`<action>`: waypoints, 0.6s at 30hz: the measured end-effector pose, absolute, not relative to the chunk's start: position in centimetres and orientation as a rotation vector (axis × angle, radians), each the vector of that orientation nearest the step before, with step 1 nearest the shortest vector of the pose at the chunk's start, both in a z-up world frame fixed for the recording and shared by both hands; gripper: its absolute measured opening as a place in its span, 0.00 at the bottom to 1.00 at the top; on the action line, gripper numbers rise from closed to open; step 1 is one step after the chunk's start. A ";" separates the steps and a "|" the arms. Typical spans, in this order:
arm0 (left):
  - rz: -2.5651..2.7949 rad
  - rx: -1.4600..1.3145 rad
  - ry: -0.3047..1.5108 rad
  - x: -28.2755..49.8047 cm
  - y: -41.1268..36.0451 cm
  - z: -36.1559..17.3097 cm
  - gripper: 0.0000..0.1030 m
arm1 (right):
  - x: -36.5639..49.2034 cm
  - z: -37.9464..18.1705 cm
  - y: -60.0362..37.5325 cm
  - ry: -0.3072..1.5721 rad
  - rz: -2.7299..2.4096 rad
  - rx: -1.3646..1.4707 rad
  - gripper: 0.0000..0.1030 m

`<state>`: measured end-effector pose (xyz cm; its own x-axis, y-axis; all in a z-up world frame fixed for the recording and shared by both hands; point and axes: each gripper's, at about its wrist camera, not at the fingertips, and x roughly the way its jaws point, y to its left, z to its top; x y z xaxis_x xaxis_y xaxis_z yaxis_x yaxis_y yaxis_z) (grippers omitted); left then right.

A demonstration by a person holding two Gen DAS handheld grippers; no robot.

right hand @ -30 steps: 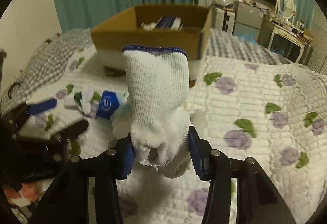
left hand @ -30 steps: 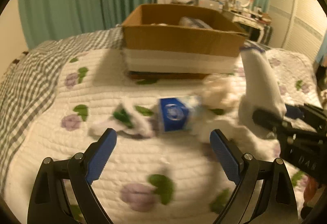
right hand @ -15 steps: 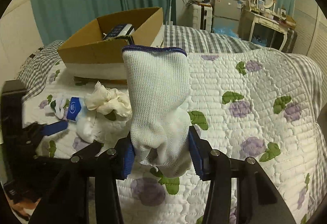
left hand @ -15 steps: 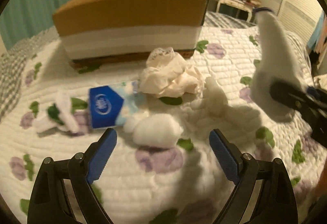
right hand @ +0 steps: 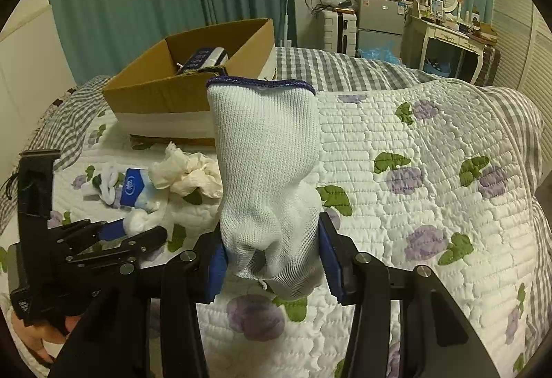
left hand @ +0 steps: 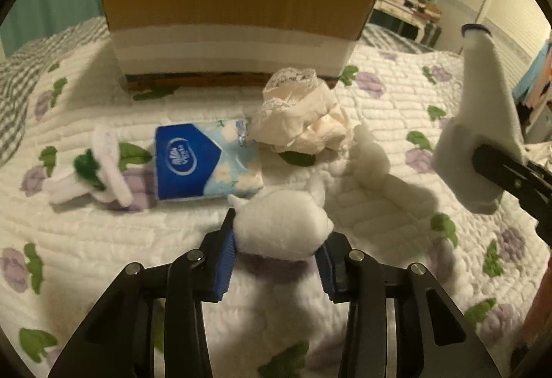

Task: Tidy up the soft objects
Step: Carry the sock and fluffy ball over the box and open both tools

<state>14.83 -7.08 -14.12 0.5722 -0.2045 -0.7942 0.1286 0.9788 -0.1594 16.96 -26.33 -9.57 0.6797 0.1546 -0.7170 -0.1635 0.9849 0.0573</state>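
My left gripper (left hand: 276, 250) is shut on a white fluffy cotton ball (left hand: 281, 226) low over the quilt; it also shows in the right wrist view (right hand: 138, 222). My right gripper (right hand: 270, 260) is shut on a white knit glove (right hand: 265, 171) with a blue cuff, held upright; the glove also shows in the left wrist view (left hand: 483, 133). On the quilt lie a blue tissue pack (left hand: 203, 164), a crumpled cream cloth with lace (left hand: 303, 119) and a small white and green soft toy (left hand: 93, 174). An open cardboard box (left hand: 238, 19) stands behind them.
The box (right hand: 193, 85) holds a dark striped item (right hand: 207, 59). The floral quilt (right hand: 431, 188) stretches right over a grey checked blanket. Green curtains, a desk with a mirror, a fridge and a wall TV stand beyond the bed.
My left gripper moved forward and closed on the cotton ball; it was open before. My right gripper kept the glove and shifted back to the right.
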 end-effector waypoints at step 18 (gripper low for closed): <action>-0.214 0.037 0.620 9.8 -5.4 2.2 0.39 | 12.1 3.0 -21.7 0.600 0.308 -0.003 0.45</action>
<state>9.78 -5.37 2.18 0.7927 -0.1878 -0.5799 0.2100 0.9773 -0.0293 12.11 -21.75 2.99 0.7811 0.2848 -0.5556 -0.2864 0.9542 0.0865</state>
